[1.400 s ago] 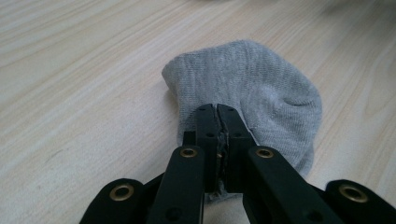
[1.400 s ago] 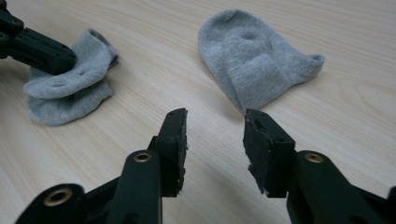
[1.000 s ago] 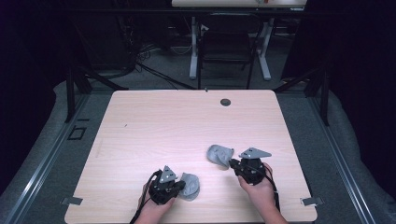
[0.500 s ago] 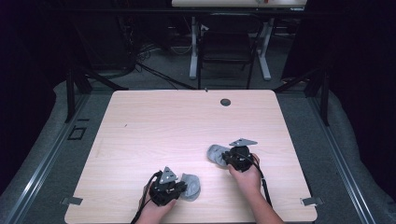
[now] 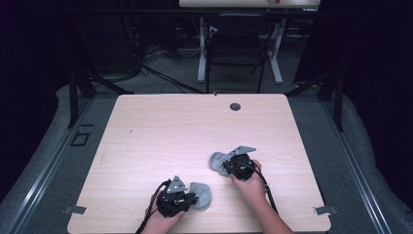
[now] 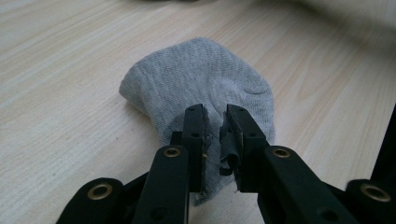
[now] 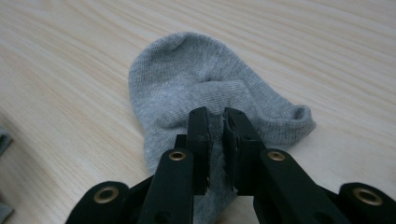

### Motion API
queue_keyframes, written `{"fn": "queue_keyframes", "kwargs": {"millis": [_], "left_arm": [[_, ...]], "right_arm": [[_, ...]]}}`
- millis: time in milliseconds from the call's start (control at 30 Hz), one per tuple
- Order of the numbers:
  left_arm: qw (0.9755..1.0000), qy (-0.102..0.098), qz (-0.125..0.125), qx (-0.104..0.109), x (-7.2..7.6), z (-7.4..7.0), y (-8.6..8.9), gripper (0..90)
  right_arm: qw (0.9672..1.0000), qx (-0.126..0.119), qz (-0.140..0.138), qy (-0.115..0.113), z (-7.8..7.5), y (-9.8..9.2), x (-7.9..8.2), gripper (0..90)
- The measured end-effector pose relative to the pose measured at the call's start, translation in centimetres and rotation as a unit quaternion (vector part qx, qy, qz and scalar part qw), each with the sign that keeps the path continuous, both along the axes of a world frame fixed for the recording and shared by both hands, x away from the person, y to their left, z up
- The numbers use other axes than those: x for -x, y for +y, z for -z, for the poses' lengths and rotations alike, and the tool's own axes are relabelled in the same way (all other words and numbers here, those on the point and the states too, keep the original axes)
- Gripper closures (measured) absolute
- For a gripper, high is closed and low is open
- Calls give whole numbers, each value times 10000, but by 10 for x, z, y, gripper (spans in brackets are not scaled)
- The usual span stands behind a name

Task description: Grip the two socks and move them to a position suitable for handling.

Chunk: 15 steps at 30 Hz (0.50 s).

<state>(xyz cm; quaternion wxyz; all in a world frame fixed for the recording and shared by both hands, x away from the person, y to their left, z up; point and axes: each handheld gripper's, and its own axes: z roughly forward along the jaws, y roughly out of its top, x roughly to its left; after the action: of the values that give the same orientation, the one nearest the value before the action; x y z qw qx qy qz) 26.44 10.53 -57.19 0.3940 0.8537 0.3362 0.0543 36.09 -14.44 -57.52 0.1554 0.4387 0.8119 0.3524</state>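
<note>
Two small grey socks lie on the light wooden table (image 5: 195,126). One sock (image 5: 203,195) (image 6: 201,79) rests near the front edge. My left gripper (image 5: 192,199) (image 6: 215,114) sits over its near end. Its jaws have just been opening and stand a narrow gap apart, with fabric showing under and between them. The other sock (image 5: 216,161) (image 7: 187,74) lies farther right and a little deeper. My right gripper (image 5: 227,165) (image 7: 215,115) has its tips over that sock's near part. Its jaws have just been closing, and a slim gap with grey fabric in it still shows.
A round black grommet (image 5: 235,106) sits near the table's far edge. Behind the table stand a dark chair (image 5: 236,46) and white desk legs (image 5: 200,48). Metal brackets (image 5: 325,210) mark the front corners. The left sock's edge (image 7: 3,136) shows beside the right gripper.
My right gripper has moved left and a little down onto its sock, which stayed put. The left hand and its sock have kept their place.
</note>
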Motion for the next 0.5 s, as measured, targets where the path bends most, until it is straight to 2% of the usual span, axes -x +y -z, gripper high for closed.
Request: {"fn": "queue_keyframes", "kwargs": {"millis": [167,500], "left_arm": [[10000,40,12,-34,1,4,-2,792],[9999,67,-66,112,2,7,-7,796]], "right_arm": [[9999,29,-144,6,0,12,0,805],[9984,21,-557,12,0,39,1,806]]}}
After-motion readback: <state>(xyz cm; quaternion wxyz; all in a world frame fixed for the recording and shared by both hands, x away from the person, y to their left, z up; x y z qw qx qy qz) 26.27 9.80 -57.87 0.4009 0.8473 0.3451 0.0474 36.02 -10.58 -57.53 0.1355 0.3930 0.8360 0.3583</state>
